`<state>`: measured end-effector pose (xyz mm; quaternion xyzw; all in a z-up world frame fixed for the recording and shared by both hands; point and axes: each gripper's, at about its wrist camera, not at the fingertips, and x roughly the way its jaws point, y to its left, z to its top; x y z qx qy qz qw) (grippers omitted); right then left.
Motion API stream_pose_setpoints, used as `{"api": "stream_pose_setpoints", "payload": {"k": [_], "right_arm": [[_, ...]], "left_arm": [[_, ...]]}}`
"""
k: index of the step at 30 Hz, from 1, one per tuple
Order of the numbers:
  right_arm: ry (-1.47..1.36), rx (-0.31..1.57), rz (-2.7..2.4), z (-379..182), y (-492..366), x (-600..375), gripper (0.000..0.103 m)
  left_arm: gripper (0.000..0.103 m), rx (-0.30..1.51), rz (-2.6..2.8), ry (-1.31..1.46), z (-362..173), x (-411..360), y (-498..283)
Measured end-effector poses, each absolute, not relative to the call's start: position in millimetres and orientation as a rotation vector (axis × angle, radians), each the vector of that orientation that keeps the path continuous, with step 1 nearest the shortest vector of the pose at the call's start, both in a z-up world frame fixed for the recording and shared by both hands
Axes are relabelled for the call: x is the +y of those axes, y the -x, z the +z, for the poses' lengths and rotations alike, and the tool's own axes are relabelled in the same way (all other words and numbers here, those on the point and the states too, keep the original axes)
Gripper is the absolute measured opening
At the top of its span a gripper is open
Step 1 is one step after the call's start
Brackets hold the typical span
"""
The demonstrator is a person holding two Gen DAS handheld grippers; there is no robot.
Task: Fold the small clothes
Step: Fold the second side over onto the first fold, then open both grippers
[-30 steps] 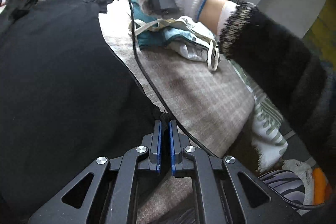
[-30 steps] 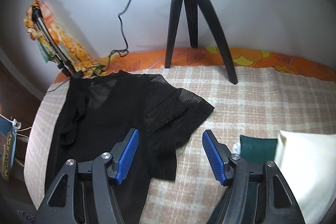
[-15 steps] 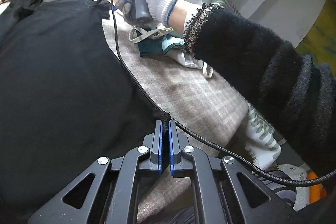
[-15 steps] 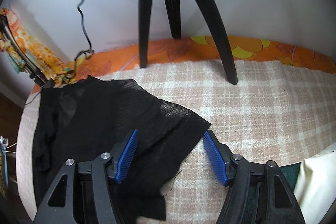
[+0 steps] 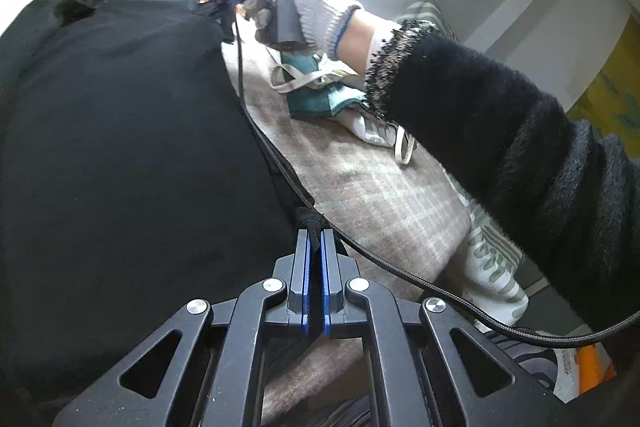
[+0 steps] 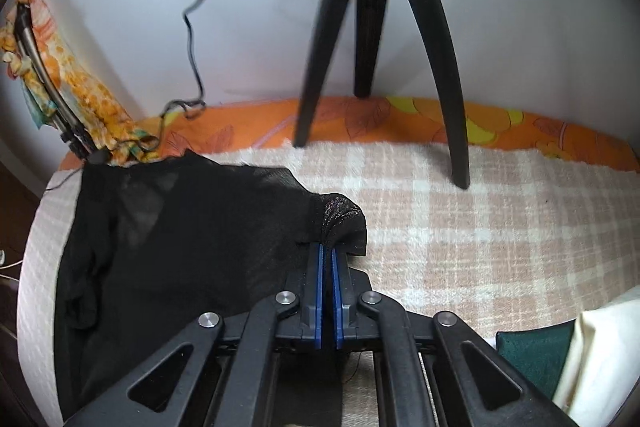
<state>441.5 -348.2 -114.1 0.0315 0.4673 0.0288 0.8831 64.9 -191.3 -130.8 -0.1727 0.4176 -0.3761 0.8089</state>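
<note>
A black top (image 5: 120, 147) lies spread on a checked blanket (image 5: 380, 195). My left gripper (image 5: 314, 233) is shut on its near hem corner. In the right wrist view the same black top (image 6: 180, 227) shows with its sheer sleeve (image 6: 340, 219) bunched up. My right gripper (image 6: 327, 247) is shut on that sleeve edge. In the left wrist view the gloved hand (image 5: 304, 11) holds the right gripper at the far side of the top.
A black tripod (image 6: 380, 47) stands on the blanket (image 6: 480, 227) by the wall. A teal and white pile of clothes (image 5: 332, 91) lies right of the top. A braided cable (image 5: 400, 267) crosses the blanket. A green and cream folded stack (image 6: 560, 351) sits near right.
My right gripper moved forward over the sleeve and shut on it. My left gripper stayed shut on the hem.
</note>
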Motion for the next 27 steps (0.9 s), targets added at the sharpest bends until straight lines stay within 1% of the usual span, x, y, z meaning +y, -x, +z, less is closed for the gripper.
{"api": "stream_pose_setpoints", "payload": {"k": [5,9,10,11,12,13,14,21,25,27], "right_arm": [[-0.050,0.952,0.072,-95.5,-442.4,-343.1,0.001],[-0.026,0.957,0.074,-93.6,-443.8,-336.3,0.001],[-0.024,0.966,0.080,-96.3,-446.1,-334.5,0.003],[-0.032,0.979,0.090,-99.2,-448.0,-334.2,0.009],[-0.046,0.997,0.097,-102.7,-449.9,-337.4,0.019],[-0.053,0.998,0.081,-104.8,-450.2,-341.4,0.045],[-0.061,0.985,0.054,-105.6,-449.5,-347.3,0.054],[-0.322,0.949,0.043,-121.0,-459.9,-396.9,0.054],[-0.356,0.954,0.121,-128.6,-463.6,-390.8,0.054],[-0.314,0.972,0.140,-132.7,-464.3,-379.0,0.054]], "left_arm": [[0.003,0.887,-0.792,0.385,-131.8,-183.8,-63.6],[0.003,0.882,-0.794,0.383,-131.8,-183.7,-62.0],[0.003,0.881,-0.794,0.380,-131.5,-183.7,-62.7],[0.003,0.881,-0.794,0.379,-131.5,-184.2,-62.7],[0.003,0.882,-0.796,0.377,-131.4,-184.4,-62.7],[0.003,0.880,-0.798,0.376,-130.8,-183.9,-62.8],[0.003,0.878,-0.800,0.374,-130.1,-183.4,-62.6],[0.003,0.865,-0.814,0.360,-124.1,-185.9,-63.7],[0.003,0.869,-0.809,0.369,-125.8,-183.3,-66.8],[0.003,0.872,-0.805,0.375,-127.7,-181.3,-67.1]]}}
